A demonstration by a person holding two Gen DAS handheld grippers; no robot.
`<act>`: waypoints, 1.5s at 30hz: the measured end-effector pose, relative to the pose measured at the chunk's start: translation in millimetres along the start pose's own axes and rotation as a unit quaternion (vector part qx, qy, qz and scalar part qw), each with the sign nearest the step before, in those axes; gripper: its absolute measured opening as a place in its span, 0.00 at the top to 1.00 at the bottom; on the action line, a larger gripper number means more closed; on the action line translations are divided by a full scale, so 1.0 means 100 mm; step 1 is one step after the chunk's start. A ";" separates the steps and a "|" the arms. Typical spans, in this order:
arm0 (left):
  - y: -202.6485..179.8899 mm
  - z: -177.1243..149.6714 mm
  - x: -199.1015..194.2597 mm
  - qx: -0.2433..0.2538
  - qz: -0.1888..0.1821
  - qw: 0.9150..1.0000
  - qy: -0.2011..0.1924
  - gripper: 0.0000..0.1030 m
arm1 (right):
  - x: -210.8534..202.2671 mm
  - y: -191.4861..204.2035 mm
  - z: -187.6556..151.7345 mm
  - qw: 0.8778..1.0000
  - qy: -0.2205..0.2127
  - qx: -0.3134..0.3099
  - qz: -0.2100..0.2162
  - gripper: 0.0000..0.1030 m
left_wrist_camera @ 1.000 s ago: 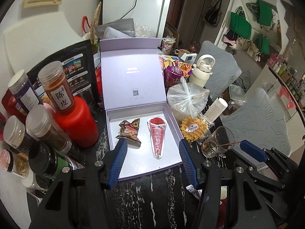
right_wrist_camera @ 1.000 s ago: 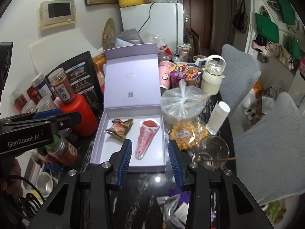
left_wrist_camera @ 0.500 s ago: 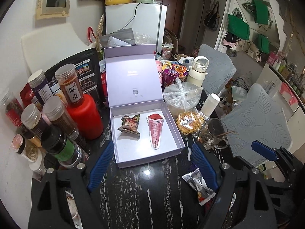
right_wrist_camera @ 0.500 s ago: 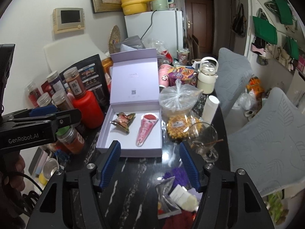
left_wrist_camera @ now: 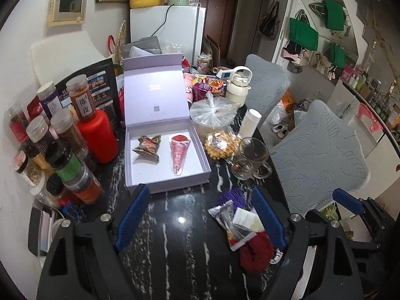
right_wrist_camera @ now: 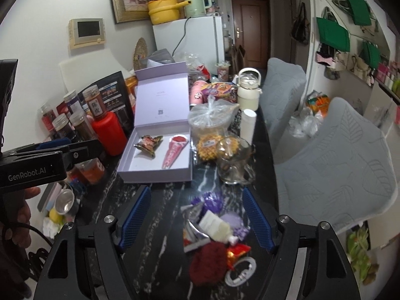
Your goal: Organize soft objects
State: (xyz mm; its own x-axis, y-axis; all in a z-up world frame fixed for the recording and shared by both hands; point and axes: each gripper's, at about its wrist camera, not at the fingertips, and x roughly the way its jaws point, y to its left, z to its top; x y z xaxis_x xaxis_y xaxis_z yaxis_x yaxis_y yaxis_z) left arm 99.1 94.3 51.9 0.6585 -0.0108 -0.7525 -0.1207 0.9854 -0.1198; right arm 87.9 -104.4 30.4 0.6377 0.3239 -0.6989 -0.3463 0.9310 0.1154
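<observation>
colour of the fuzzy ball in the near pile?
Dark red fuzzy ball, lying in the pile by the table's near edge; clearest in the right wrist view.

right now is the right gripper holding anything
No, the right gripper is open and empty above the pile with the red fuzzy object.

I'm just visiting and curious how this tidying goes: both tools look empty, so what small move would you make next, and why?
Probably lower the right tool onto the red fluffy ball just below it. Both it and the left tool are open and hold nothing. The lilac box already holds a snack packet and a pink cone, with bare floor left, while the pile of soft things lies between the right tool's fingers.
</observation>
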 end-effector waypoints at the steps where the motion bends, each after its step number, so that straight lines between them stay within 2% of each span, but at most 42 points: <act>1: -0.04 -0.04 -0.02 -0.001 -0.001 1.000 0.002 0.18 | -0.06 -0.07 -0.05 1.000 0.000 0.002 -0.002 0.26; 9: -0.45 -0.34 -0.08 -0.017 -0.036 0.999 0.021 0.18 | -0.39 -0.41 -0.36 1.000 -0.002 0.005 -0.015 0.25; 16: -0.81 -0.54 -0.11 -0.009 -0.043 0.999 0.030 0.18 | -0.58 -0.67 -0.62 0.999 0.005 0.017 -0.027 0.25; 22: -0.97 -0.64 -0.04 -0.007 -0.048 0.998 0.049 0.18 | -0.58 -0.85 -0.78 0.999 0.020 0.038 -0.033 0.25; 36: -1.10 -0.77 0.43 0.028 -0.045 0.992 0.111 0.18 | -0.12 -1.08 -1.15 0.990 0.098 0.089 -0.052 0.25; 45: -1.02 -0.84 0.89 0.034 -0.040 0.985 0.164 0.18 | 0.42 -1.09 -1.42 0.977 0.172 0.119 -0.035 0.25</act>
State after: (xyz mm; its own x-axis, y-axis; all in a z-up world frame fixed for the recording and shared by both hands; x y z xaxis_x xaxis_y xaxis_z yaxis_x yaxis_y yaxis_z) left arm 107.9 -21.8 -57.2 0.3879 -0.1331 -0.9120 -0.0210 0.9880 -0.1531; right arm 55.1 -216.0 -112.0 0.3709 0.2201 -0.9022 -0.1138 0.9750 0.1911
